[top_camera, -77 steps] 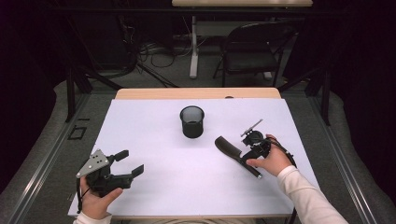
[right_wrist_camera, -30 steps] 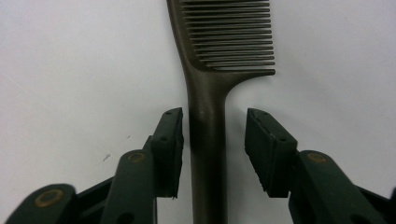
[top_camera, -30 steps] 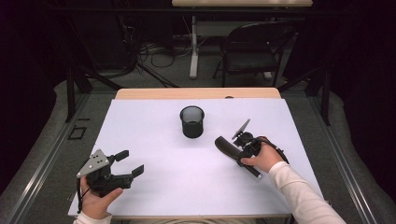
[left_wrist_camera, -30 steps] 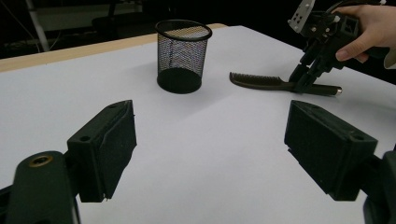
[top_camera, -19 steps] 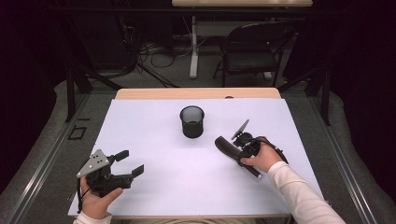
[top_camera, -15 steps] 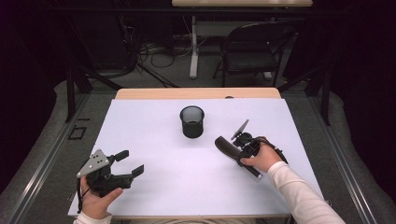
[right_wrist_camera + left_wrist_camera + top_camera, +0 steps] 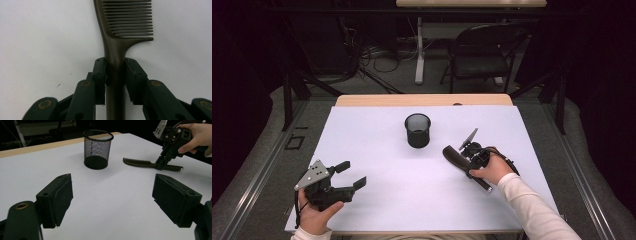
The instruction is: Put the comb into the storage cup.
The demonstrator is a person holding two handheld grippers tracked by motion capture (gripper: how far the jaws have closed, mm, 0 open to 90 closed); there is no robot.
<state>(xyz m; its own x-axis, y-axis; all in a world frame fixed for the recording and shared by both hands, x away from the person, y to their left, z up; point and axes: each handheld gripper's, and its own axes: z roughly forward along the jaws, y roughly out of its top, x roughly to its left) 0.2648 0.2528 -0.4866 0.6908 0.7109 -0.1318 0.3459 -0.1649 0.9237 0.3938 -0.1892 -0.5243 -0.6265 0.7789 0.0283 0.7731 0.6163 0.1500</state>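
Comb (image 7: 117, 40), dark and long-handled, lay flat on the white worktop (image 7: 422, 200) toward its right side, teeth end pointing toward the middle and handle running back toward the person's near edge. The right tongs (image 7: 115, 82) were closed on its handle just behind the toothed part, one jaw pressed to each side, with the right hand (image 7: 492, 167) wrapped around the tool. A black mesh cup (image 7: 417, 130) stood upright near the centre of the worktop, apart from the comb and slightly farther from the person. The left tongs (image 7: 350, 175) rested near the front left corner, held in the left hand (image 7: 314, 217), jaws spread wide with nothing between them; in the left gripper view bare white surface stretched ahead of them up to the cup. The worktop's covering was plain white, with a strip of light wood showing along the far edge. Broad open surface lay between the two hands and across the left half. Beyond the far edge the room was dim: grey floor, a dark chair (image 7: 484, 50), a pale table leg (image 7: 418, 55) and loose cables (image 7: 372, 55).
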